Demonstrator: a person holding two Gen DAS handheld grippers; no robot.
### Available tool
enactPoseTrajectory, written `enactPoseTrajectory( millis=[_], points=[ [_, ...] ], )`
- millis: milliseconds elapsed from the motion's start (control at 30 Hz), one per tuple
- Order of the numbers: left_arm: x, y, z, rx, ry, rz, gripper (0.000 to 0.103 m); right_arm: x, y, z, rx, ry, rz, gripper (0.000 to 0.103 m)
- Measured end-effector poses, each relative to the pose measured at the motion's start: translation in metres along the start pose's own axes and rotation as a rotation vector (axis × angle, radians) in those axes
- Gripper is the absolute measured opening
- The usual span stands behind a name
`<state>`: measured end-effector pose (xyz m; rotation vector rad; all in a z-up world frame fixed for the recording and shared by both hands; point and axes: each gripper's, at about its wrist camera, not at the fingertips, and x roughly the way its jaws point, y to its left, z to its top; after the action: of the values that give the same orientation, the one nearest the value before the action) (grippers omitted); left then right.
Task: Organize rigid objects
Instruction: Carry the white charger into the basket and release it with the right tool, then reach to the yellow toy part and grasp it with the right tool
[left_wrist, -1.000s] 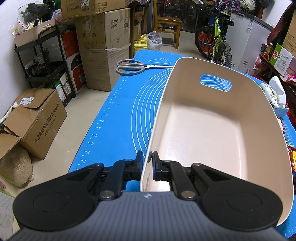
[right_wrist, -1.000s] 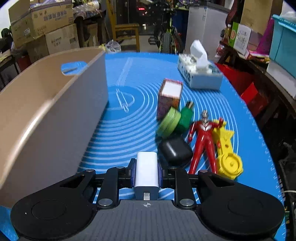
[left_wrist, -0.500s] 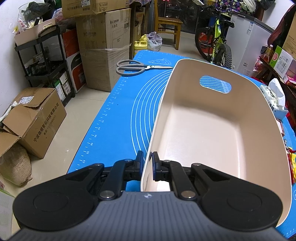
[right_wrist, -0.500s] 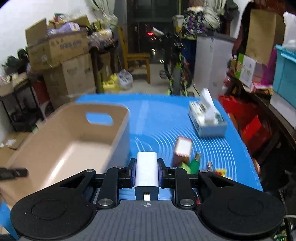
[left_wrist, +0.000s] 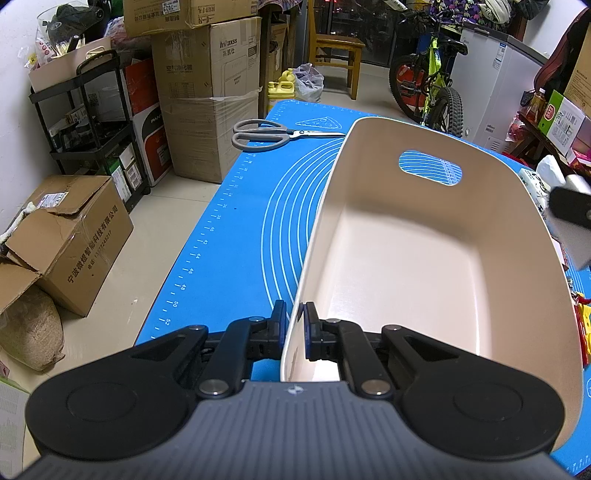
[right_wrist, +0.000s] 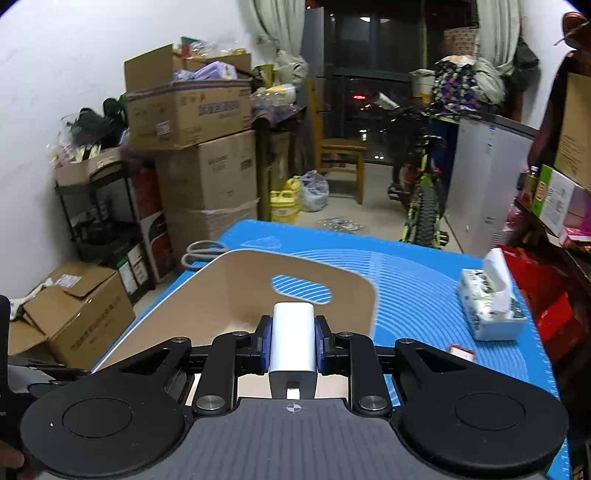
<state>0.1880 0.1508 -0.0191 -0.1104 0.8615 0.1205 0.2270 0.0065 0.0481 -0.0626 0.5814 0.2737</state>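
Left claw (left_wrist: 294, 325) pinched shut; right claw (right_wrist: 293, 345) clamped (tilted downward).

- My right gripper (left_wrist: 570, 225) enters the left view blurred, cut by the frame edge.
- Bin (right_wrist: 236, 291) floor mostly hidden behind my charger (right_wrist: 293, 341).
- Small box (right_wrist: 461, 351) barely peeks out; toys (left_wrist: 583, 325) cropped, unidentifiable.

White wall (right_wrist: 74, 55), stacked cardboard boxes (left_wrist: 207, 85), wooden chair (left_wrist: 338, 55)

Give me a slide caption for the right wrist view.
Right gripper carries a white charger above the beige bin on the blue mat.
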Motion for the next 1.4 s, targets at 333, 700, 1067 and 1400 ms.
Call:
enactPoseTrajectory(
  millis=[333,700,1067,1400],
  points=[
    [0.000,0.000,0.000,0.001,0.000,0.000,0.011,0.044,0.035,-0.019,-0.068,0.135,0.025,0.032],
    [0.000,0.000,0.000,0.002,0.000,0.001,0.011,0.066,0.047,-0.049,-0.096,0.303,0.039,0.031],
    [0.000,0.000,0.002,0.006,0.000,0.004,0.012,0.040,0.033,-0.033,-0.060,0.209,0.039,0.059],
    [0.000,0.000,0.002,0.007,0.000,0.005,0.012,-0.004,-0.044,-0.017,0.058,0.099,-0.040,0.065]
  ],
)
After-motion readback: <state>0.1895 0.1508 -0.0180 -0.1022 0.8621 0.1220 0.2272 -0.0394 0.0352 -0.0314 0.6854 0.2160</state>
